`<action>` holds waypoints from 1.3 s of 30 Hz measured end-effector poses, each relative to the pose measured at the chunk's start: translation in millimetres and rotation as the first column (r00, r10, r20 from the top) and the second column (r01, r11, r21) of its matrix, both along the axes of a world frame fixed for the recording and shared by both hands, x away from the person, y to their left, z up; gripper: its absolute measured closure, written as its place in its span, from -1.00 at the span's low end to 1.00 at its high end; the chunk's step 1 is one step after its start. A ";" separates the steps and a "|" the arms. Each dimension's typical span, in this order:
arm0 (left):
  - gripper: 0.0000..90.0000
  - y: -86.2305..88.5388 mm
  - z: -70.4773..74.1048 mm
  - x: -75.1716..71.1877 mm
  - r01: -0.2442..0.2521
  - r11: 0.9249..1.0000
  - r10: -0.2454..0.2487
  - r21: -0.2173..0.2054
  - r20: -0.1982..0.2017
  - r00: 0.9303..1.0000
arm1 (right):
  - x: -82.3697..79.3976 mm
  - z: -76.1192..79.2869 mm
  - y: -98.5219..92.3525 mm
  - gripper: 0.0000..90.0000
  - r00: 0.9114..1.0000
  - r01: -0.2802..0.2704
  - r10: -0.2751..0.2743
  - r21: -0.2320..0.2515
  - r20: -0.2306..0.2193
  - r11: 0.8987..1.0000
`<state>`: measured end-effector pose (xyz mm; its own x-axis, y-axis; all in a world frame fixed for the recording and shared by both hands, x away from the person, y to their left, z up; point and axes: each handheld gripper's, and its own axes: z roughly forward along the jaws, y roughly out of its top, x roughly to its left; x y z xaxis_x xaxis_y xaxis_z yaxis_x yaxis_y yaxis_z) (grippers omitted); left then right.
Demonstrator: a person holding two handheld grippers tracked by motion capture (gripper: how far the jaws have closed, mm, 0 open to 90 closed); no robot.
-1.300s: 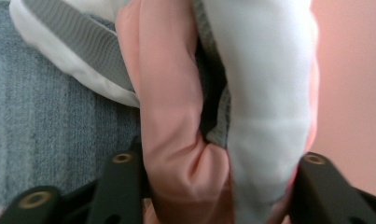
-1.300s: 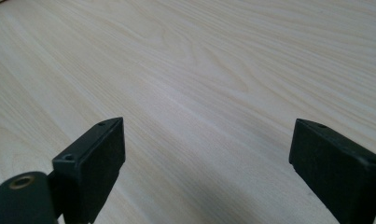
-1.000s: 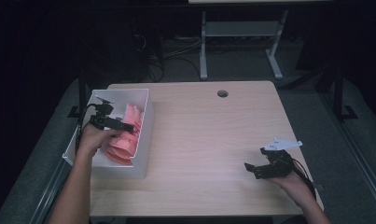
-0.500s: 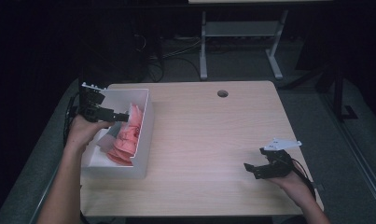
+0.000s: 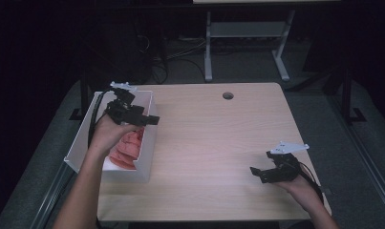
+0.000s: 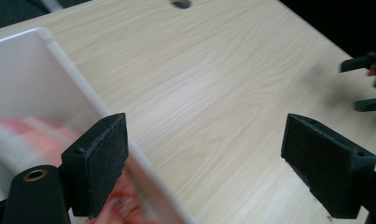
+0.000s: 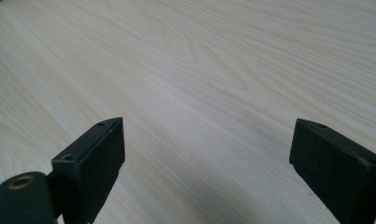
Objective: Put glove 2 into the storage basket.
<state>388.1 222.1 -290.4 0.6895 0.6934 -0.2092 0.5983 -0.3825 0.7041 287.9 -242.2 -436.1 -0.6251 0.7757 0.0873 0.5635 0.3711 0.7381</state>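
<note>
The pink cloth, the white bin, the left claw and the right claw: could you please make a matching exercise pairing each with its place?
Things:
1. pink cloth
2. white bin
3. left claw
4. right claw

Places:
A. open, low over bare wood, near right of the table
B. at the table's left edge
C. open, above the bin's right wall
D. inside the bin

Pairs: 1-D, 2-B, 3-C, 4-A

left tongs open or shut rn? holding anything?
Open and empty. In the left gripper view the left tongs have jaws set wide apart, bare table between them, one jaw over the white bin wall, pink cloth below.
</note>
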 end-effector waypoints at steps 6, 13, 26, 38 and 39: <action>-0.68 -27.8 -1.2 -6.8 0.041 0.999 -0.041 0.000 0.017 0.999 | 0.2 -0.3 0.1 -0.78 1.000 -0.002 0.002 0.000 0.000 1.000; -0.68 -54.6 -9.5 -14.0 0.082 0.997 -0.082 0.006 0.023 0.996 | 0.3 -1.1 0.1 -0.78 1.000 -0.002 0.002 -0.004 -0.001 1.000; -0.68 -97.8 -30.0 -30.3 0.176 0.984 -0.177 0.039 0.004 0.984 | 0.2 -1.5 0.3 -0.78 1.000 -0.003 0.003 -0.005 0.001 1.000; -0.68 -126.5 -62.2 -44.4 0.238 0.967 -0.238 0.093 -0.018 0.971 | 0.2 -2.3 0.7 -0.78 1.000 -0.008 0.008 -0.006 0.003 1.000; -0.68 -127.8 -65.3 -45.0 0.244 0.964 -0.243 0.102 -0.022 0.970 | 0.2 -2.5 0.7 -0.78 1.000 -0.009 0.009 -0.007 0.004 1.000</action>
